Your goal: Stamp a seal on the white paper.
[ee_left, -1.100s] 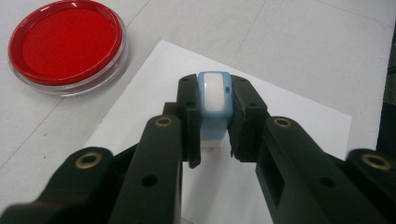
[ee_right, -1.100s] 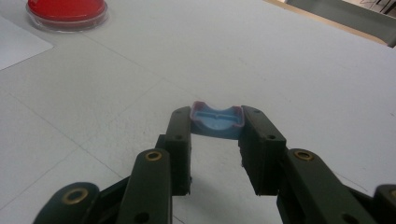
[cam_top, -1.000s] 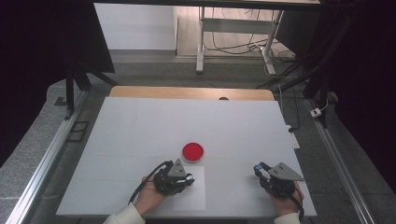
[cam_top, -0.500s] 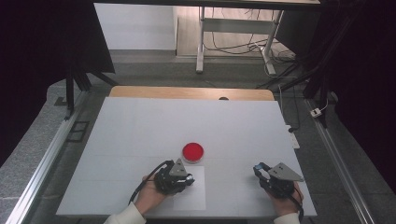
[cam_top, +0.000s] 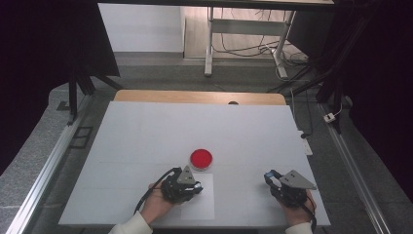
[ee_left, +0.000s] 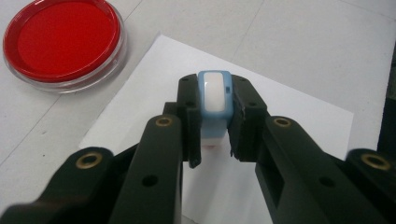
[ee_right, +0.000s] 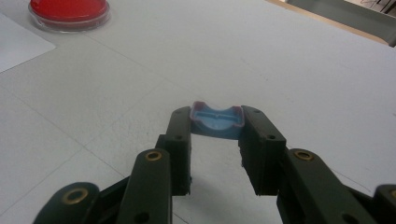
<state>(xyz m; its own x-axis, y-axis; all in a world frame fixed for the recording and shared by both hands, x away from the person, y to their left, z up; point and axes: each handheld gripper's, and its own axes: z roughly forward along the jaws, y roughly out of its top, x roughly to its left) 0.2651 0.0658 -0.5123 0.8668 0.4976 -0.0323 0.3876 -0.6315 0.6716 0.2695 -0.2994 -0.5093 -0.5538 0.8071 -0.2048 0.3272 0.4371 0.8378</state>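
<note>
I see the blue-and-white stamp (ee_left: pixel 215 109) upright, pinched between the left gripper (ee_left: pixel 214 122) jaws, over the white paper sheet (ee_left: pixel 280 116). Its blue cap (ee_right: pixel 217 121) — open side up — sits clamped in the right gripper (ee_right: pixel 215 128). Red ink pad (cam_top: pixel 200 158), round, clear-rimmed, lies at 11 o'clock from the stamp, just beside the sheet.

My jaws are matt black plastic with brass-looking rivets. The red dish (ee_left: pixel 63 41) has a glossy clear rim; the paper sheet (ee_left: pixel 289 116) and bench (cam_top: pixel 146 141) look matt white.
</note>
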